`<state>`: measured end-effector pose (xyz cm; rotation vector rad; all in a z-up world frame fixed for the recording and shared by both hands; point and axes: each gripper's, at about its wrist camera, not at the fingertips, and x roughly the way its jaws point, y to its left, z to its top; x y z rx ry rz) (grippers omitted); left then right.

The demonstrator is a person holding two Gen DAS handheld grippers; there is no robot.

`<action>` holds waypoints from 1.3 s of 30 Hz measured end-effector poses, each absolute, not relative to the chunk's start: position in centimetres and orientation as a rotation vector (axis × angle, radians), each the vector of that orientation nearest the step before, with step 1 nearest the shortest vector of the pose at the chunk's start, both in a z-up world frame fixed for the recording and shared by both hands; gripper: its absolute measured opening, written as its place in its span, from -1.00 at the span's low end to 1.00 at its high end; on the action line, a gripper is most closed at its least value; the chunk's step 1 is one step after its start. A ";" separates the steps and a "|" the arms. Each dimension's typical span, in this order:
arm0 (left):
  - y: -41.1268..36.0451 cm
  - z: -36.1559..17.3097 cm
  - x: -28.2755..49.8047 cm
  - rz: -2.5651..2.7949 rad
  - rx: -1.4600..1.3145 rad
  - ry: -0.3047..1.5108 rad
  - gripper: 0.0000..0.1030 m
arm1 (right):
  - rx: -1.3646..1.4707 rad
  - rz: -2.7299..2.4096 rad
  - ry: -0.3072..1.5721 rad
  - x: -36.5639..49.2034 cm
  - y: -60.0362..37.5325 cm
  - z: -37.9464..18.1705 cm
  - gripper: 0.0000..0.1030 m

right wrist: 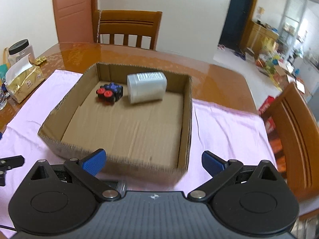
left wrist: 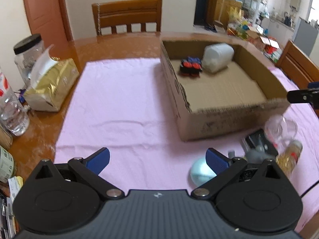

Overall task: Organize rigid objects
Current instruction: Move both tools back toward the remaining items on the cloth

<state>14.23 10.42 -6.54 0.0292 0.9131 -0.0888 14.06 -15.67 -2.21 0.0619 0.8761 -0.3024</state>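
Right wrist view, right claw [right wrist: 153, 162] wide, empty, cardboard box [right wrist: 127, 159] just ahead.

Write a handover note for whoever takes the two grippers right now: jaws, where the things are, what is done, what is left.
Left gripper: jaws open, empty, over the pink cloth.
Right gripper: jaws wide open, empty, at the near wall of the cardboard box.
Done: white plastic jar lying on its side and black toy with red and blue knobs are in the box, at its far end.
Left: pale blue round thing, clear glass, gold-filled bottle and a dark blurred item beside them, all on the cloth in front of the box.
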 end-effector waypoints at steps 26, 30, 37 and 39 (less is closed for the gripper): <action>8.5 -12.1 17.4 -0.103 0.090 1.076 0.98 | 0.217 -0.372 0.969 7.1 -14.5 -6.5 1.00; 9.3 -12.2 16.0 -0.103 0.109 1.108 0.98 | 0.209 -0.362 0.972 7.6 -14.7 -6.6 1.00; 10.0 -11.6 13.9 -0.114 0.121 1.105 0.98 | 0.179 -0.305 0.998 8.1 -14.4 -7.0 1.00; 10.1 -11.1 13.6 -0.118 0.109 1.091 0.98 | 0.143 -0.279 1.011 8.2 -14.0 -7.3 1.00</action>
